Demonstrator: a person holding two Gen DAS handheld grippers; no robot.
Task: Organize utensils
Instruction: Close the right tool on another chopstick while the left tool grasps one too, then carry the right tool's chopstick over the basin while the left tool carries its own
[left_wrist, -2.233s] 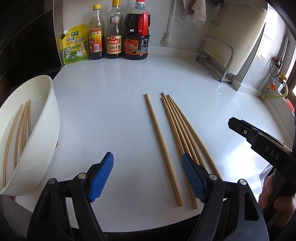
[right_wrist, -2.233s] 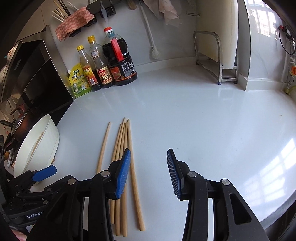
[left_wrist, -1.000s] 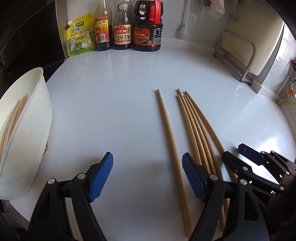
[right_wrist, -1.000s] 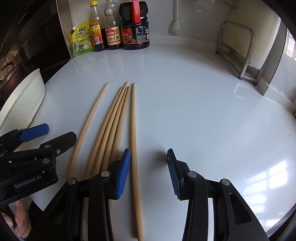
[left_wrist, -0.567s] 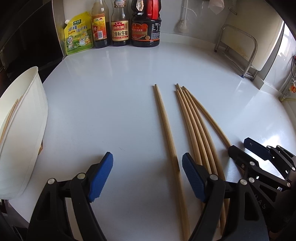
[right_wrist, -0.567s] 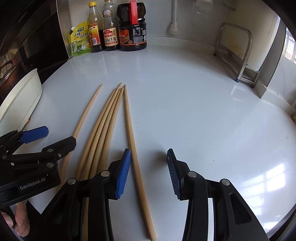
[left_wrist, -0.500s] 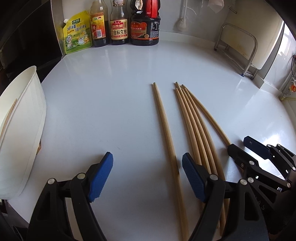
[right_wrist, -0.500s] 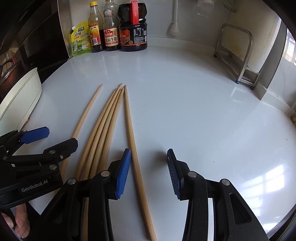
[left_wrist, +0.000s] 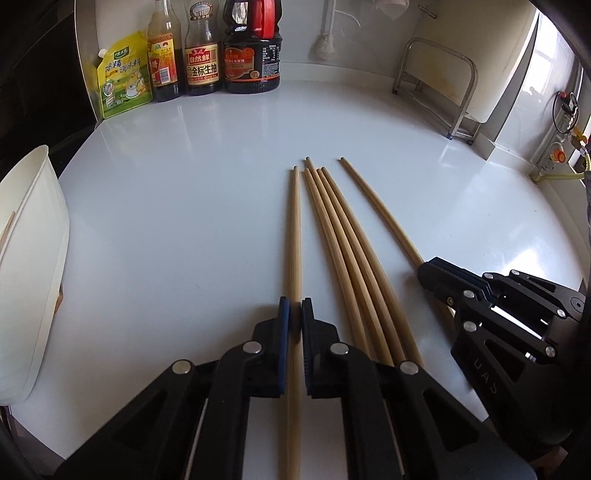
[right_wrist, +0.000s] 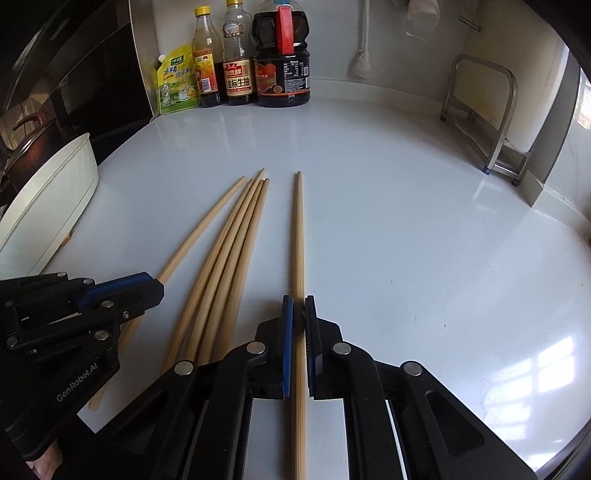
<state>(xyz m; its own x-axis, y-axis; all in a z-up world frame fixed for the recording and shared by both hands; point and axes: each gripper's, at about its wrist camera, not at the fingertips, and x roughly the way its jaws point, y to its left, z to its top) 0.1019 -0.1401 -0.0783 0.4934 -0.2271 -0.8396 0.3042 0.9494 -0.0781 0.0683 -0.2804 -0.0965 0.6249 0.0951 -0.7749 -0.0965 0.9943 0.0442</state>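
Several long bamboo chopsticks lie lengthwise on the white counter (left_wrist: 177, 229). My left gripper (left_wrist: 294, 314) is shut on the leftmost chopstick (left_wrist: 294, 229). My right gripper (right_wrist: 298, 310) is shut on the rightmost chopstick (right_wrist: 298, 236). A bundle of three chopsticks (left_wrist: 343, 240) lies between them; it also shows in the right wrist view (right_wrist: 232, 240). The right gripper shows in the left wrist view (left_wrist: 439, 275), shut on its chopstick (left_wrist: 380, 214). The left gripper shows in the right wrist view (right_wrist: 155, 288). A white bowl (left_wrist: 33, 258) at the left holds more chopsticks.
Sauce bottles (left_wrist: 201, 48) and a yellow-green pouch (left_wrist: 122, 77) stand at the back by the wall. A metal rack (left_wrist: 443, 85) with a white board stands at the back right. The counter's front edge is just below the grippers.
Both grippers have closed, each on an outer chopstick. The two held chopsticks now point straight ahead in their own wrist views, and the right one has spread away from the bundle.
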